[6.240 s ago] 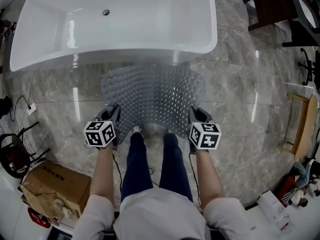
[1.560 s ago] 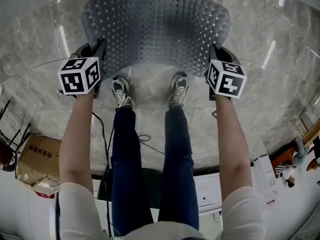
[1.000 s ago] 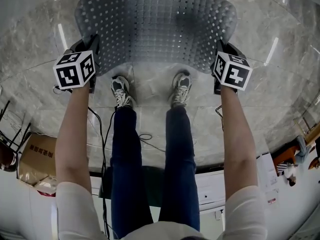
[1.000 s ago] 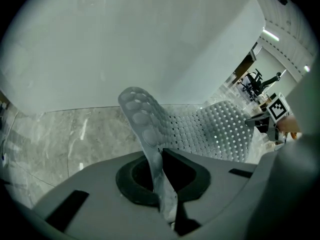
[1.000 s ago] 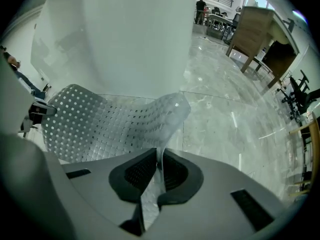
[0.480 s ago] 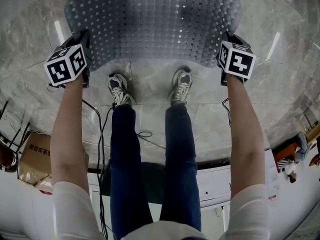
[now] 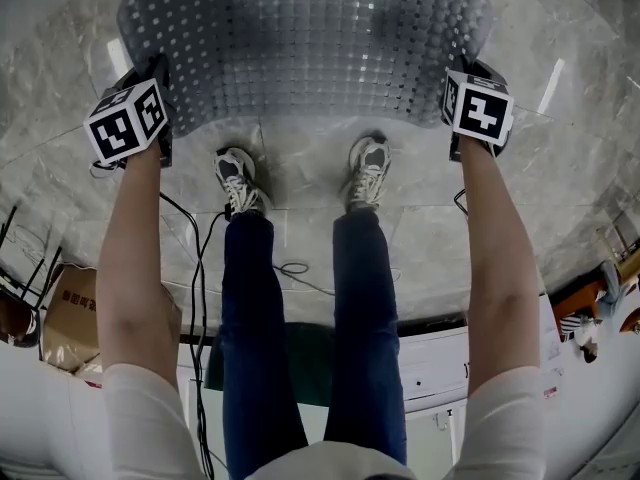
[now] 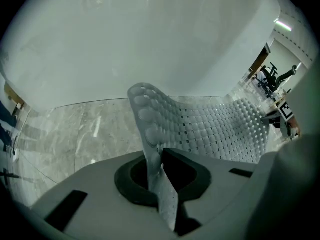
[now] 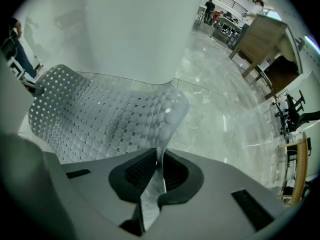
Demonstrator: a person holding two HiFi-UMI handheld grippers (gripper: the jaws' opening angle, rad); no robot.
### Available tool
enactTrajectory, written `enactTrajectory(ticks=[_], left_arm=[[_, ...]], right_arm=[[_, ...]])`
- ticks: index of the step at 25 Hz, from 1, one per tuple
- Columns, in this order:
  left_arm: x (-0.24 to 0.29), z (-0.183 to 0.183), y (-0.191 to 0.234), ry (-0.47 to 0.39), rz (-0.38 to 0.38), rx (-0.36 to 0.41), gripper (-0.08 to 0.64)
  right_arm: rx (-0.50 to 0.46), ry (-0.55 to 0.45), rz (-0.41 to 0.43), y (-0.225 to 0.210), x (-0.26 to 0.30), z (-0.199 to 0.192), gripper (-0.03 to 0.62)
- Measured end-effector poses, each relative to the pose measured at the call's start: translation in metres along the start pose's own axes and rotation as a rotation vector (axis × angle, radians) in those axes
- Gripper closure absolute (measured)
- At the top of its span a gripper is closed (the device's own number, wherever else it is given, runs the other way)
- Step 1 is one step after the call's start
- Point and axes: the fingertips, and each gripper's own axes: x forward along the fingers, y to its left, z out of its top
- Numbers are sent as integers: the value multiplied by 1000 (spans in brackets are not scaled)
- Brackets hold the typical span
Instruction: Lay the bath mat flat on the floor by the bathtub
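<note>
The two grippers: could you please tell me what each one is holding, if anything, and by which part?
Both are shut on the bath mat: the left gripper pinches its near left corner, the right gripper its near right corner.

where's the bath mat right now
In the head view the bath mat spans the top centre, just ahead of the person's shoes, its near corners clamped in the left gripper and right gripper, the bathtub just beyond.

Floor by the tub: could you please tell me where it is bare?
Bare floor lies along the tub either side of the mat, and between mat and shoes. Behind the shoes, cables and a box crowd it.
</note>
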Motion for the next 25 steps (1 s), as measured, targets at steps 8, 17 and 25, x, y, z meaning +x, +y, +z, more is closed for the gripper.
enactTrajectory(ticks=[8, 17, 25], left_arm=[[8, 2, 14, 2, 49, 2, 514], [36, -11, 34, 25, 73, -3, 514], [51, -14, 44, 22, 89, 21, 514]], right_arm=[[-15, 4, -46, -13, 3, 5, 551], [4, 30, -71, -16, 35, -6, 551], [71, 17, -70, -23, 49, -12, 551]])
